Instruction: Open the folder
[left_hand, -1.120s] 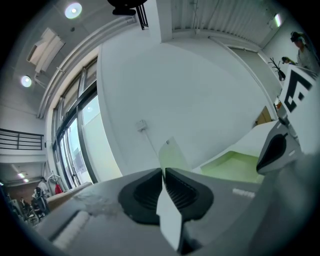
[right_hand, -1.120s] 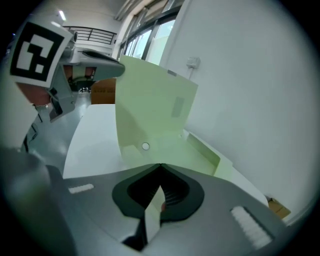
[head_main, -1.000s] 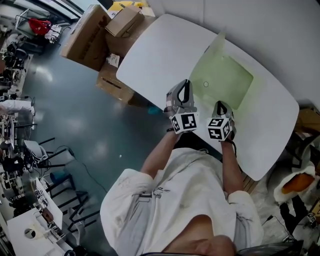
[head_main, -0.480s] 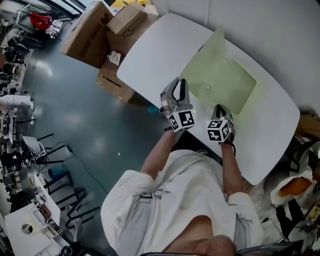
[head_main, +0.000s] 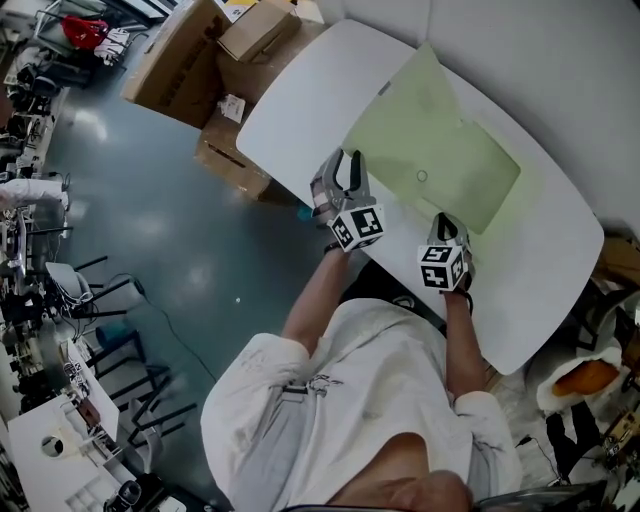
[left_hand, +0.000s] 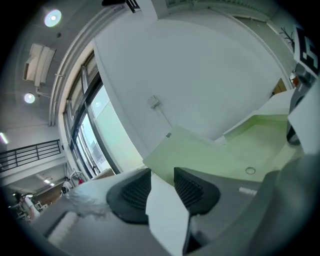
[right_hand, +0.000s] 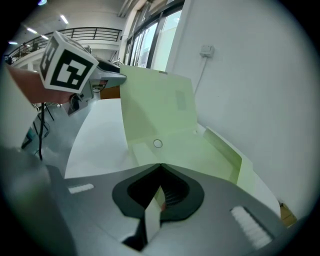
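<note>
Nearly done, judging by the lie of things: green folder (head_main: 470, 170) flat on the white table (head_main: 300, 95), flap (head_main: 395, 115) already thrown back to the folder's left and lying open; letting-go step in hand. Left gripper (head_main: 342, 168) at the flap's outer edge, jaws just been opening, apart now, flap corner at the tips but not pinched. Right gripper (head_main: 447, 226) at the folder's near edge, jaws closed tip to tip; whether nipping that edge, impossible to tell. Next, probably: draw both clear without dragging the flap back over. Inside the folder: no papers seen, only a round snap (head_main: 422, 177).
</note>
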